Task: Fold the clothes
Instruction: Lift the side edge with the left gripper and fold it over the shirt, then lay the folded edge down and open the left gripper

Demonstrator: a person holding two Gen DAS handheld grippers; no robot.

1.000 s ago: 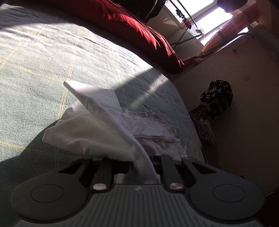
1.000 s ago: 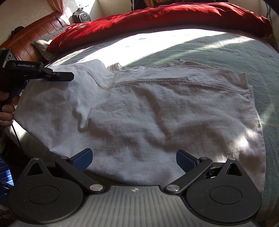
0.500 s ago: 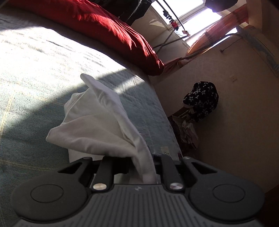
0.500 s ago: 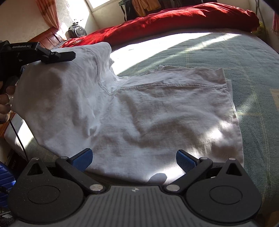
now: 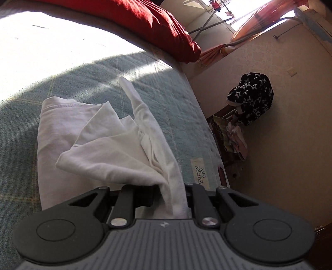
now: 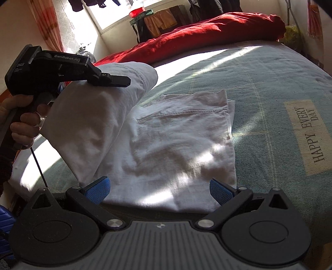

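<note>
A white shirt (image 6: 178,145) lies on the green bedspread (image 6: 259,99). My left gripper (image 5: 172,199) is shut on the shirt's left part and holds it lifted above the bed; the cloth (image 5: 116,149) hangs out in front of it. In the right wrist view the left gripper (image 6: 116,80) shows at the upper left, carrying the raised flap (image 6: 93,124) over the flat part. My right gripper (image 6: 158,187) is open with blue pads (image 6: 98,187), at the shirt's near hem, holding nothing.
A red duvet (image 6: 207,35) lies along the bed's far side. The bedspread carries a "HAPPY EVERY DAY" label (image 6: 307,135). A star-patterned black garment (image 5: 251,95) and other clothes lie on the floor beside the bed. A window (image 6: 116,14) is behind.
My left gripper has lifted the shirt's left side higher and carried it rightward over the rest of the shirt. My right gripper stays open at the hem.
</note>
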